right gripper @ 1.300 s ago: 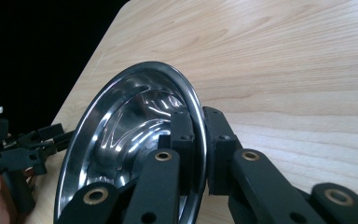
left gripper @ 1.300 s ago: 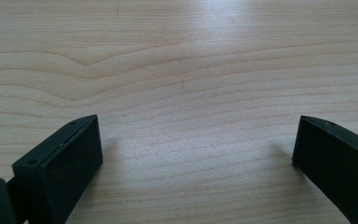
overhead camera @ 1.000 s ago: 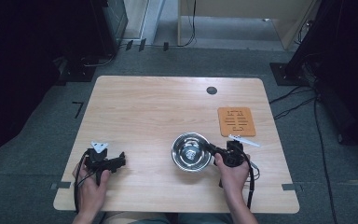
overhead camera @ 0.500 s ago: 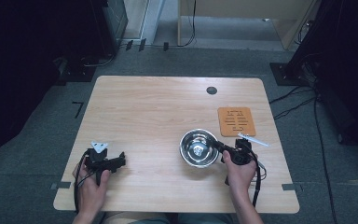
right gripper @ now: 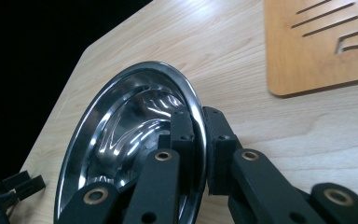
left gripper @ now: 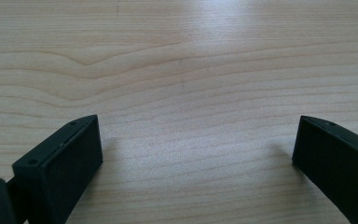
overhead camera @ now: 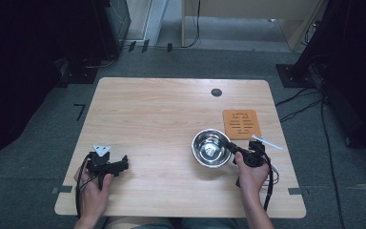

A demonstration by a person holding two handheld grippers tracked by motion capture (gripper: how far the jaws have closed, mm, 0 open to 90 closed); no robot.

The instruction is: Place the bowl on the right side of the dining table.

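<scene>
From above, the right tool [overhead camera: 234,150] grips the rim of a steel bowl [overhead camera: 210,147] on the wooden desk [overhead camera: 162,114], just beside an orange slotted mat [overhead camera: 240,123]. Along the left tool [left gripper: 196,154], both jaws stand wide apart over bare wood (nothing between them). Along the right tool, one jaw sits inside the bowl's rim, one outside, clenched.

— What has the right gripper [right gripper: 198,140] got hold of?

— The rim of a shiny steel bowl [right gripper: 121,135]: one jaw inside, one outside, pinched tight on the metal.

— And around it?

— The wooden table [right gripper: 261,116] (pale grain, evenly lit), with an orange-brown board [right gripper: 317,46] with slots cut in it lying flat at the upper right, apart from the bowl. Far off at the lower left, the other gripper [right gripper: 4,193], black, sits near the table's edge.
</scene>
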